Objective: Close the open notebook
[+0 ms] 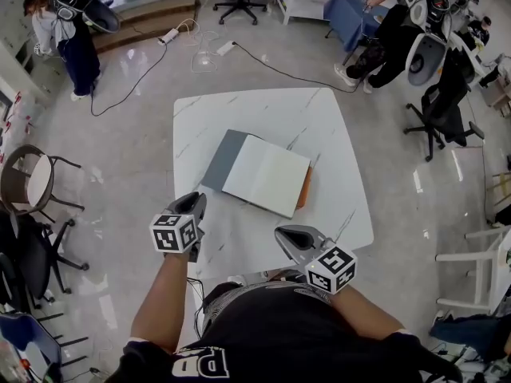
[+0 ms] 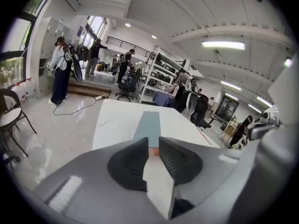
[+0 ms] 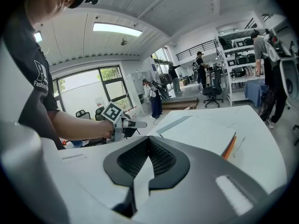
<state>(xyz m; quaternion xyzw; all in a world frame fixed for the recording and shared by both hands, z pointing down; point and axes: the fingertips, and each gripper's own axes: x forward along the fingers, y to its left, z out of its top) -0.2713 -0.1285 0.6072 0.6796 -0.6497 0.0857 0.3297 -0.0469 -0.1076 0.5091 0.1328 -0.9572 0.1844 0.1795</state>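
The open notebook (image 1: pixel 267 174) lies flat in the middle of the white marble table (image 1: pixel 335 134). Its grey cover (image 1: pixel 219 159) is spread to the left, white pages face up, and an orange edge (image 1: pixel 305 188) shows at the right. My left gripper (image 1: pixel 197 202) hovers at the table's near edge, just short of the grey cover's near corner, its jaws a narrow gap apart and empty. In the left gripper view the grey cover (image 2: pixel 148 124) lies straight ahead of the left gripper (image 2: pixel 150 141). My right gripper (image 1: pixel 281 232) sits near the front edge, shut and empty, with the notebook (image 3: pixel 201 129) ahead of the right gripper (image 3: pixel 149 139).
Office chairs (image 1: pixel 32 186) stand to the left on the glossy floor, and another chair (image 1: pixel 439 110) stands to the right. People stand at the far left (image 1: pixel 68 38) and far right. A cable and power strip (image 1: pixel 225 49) lie beyond the table.
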